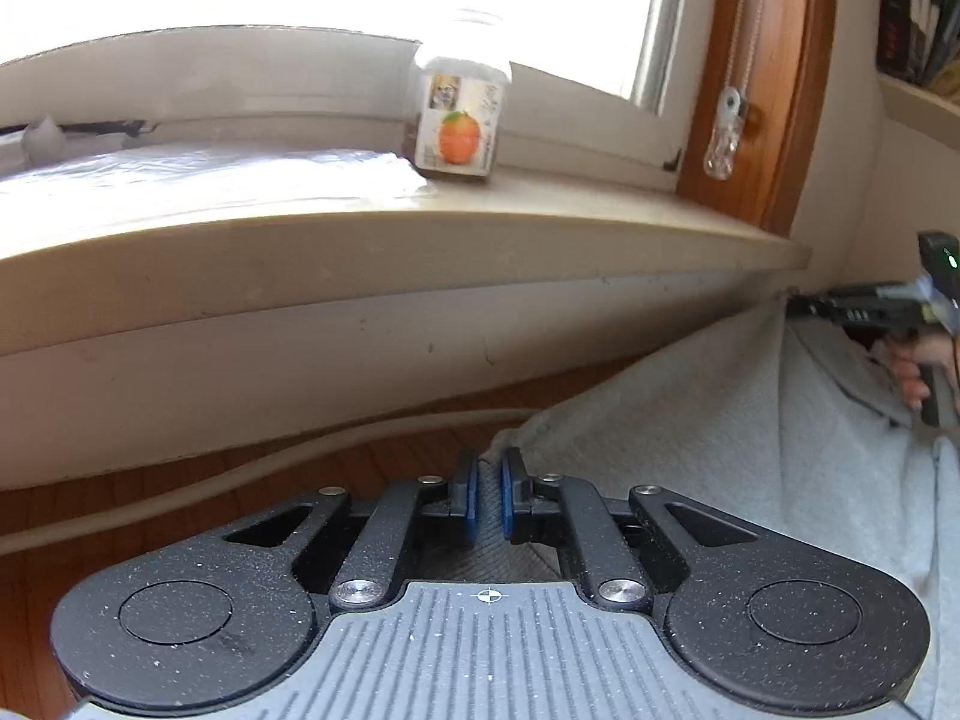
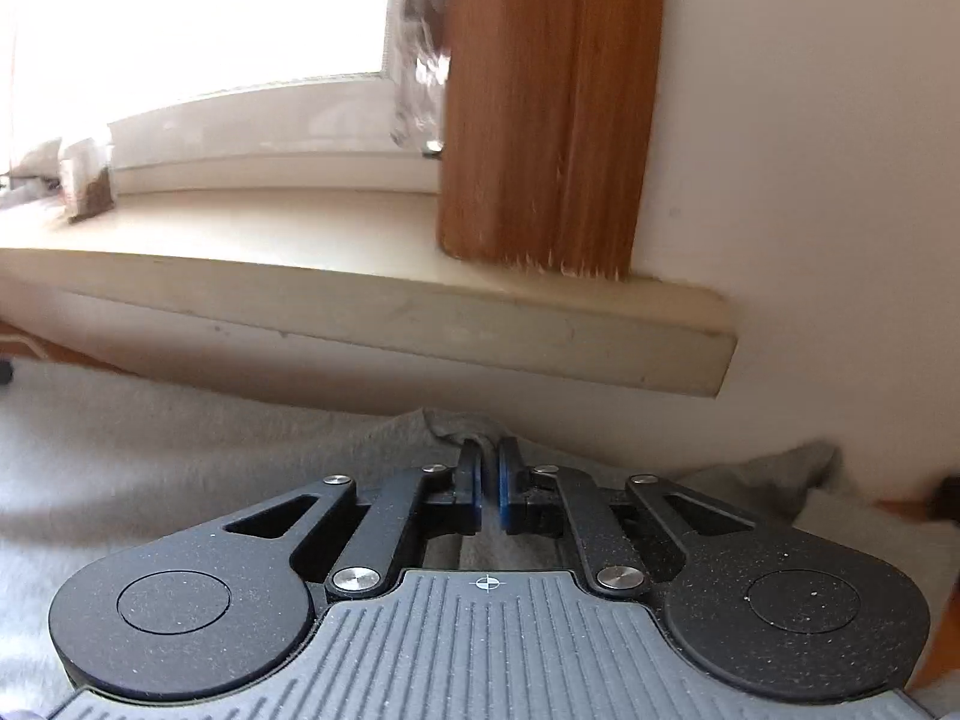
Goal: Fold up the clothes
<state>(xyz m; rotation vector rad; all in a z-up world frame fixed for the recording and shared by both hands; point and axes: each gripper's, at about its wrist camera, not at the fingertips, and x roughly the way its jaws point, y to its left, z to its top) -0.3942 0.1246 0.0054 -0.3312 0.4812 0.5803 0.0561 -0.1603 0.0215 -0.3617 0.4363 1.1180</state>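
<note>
Beneath a sunlit window, both hand-held tongs grip a pale grey fleece garment spread over a reddish-brown wooden tabletop. The left tongs are pressed together on a ribbed grey edge of the fabric at the garment's left end, blue pads nipping the cloth between them. In the left wrist view the right tongs appear at far right, pinching a raised corner of the same garment close under the end of the cream window sill, with a person's hand around the grip. The right wrist view shows those tongs squeezed onto a small bunched fold of grey cloth, the rest of the garment lying to the left and below. A clear glass jar with an orange fruit on its label stands on the sill, and a wooden window frame rises beside the white wall.
</note>
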